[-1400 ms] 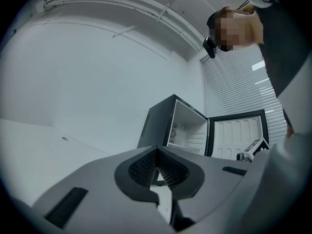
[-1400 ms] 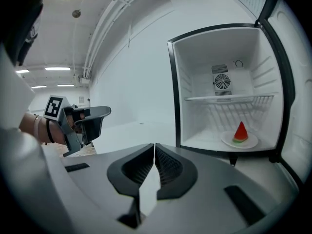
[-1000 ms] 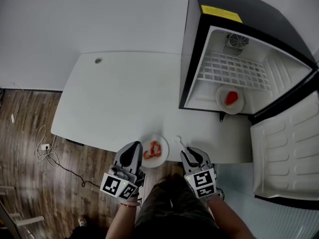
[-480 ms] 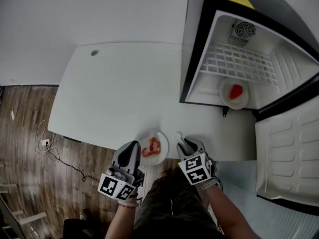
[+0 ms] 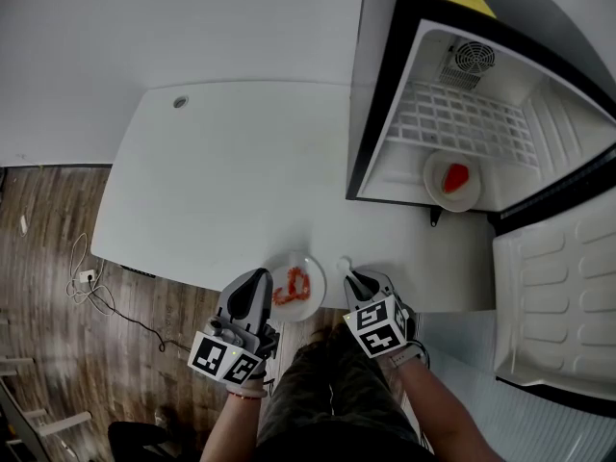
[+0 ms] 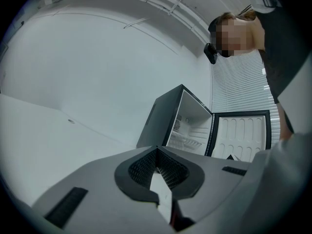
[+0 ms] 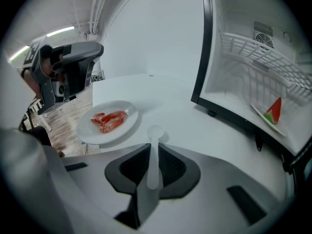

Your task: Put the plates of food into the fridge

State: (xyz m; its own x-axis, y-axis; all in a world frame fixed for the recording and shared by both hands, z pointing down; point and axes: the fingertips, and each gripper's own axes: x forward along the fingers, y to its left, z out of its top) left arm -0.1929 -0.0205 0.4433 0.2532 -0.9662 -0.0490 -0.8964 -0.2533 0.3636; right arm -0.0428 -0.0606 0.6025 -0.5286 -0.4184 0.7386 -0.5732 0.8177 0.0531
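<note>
Head view, bench: we see a white bench (image 5: 221, 181) with an open fridge (image 5: 373, 94) standing at its right end, its door (image 5: 558, 296) swung wide.
Head view, task plate: the plate of red food (image 5: 314, 297) sits at the bench's near edge, between our two grippers and well apart from the fridge.
Head view, fridge inside: the plate with the watermelon slice (image 5: 438, 193) lies on the fridge's bottom, below the wire shelf (image 5: 452, 128).
Head view, grippers: the left gripper (image 5: 261, 277) is just beside the left rim of the plate of red food. The right gripper (image 5: 353, 277) is just to its right, with a white spoon (image 5: 344, 265) sticking out ahead of it.
Left gripper view, fingers: our fingers (image 6: 141, 167) are together, with the tips meeting. A pale wedge shows lower down between the pads, and we cannot tell whether it is part of the gripper itself.
Left gripper view, beyond: the bench stretches ahead, with the open fridge at its far right.
Right gripper view, fingers: these fingers (image 7: 131, 167) have just been closing and are clamped on the spoon's handle. The spoon's bowl points forward over the bench.
Right gripper view, plates: the plate of red food lies left of the spoon's bowl, near it but apart. The plate with the watermelon slice shows inside the fridge at the right.
</note>
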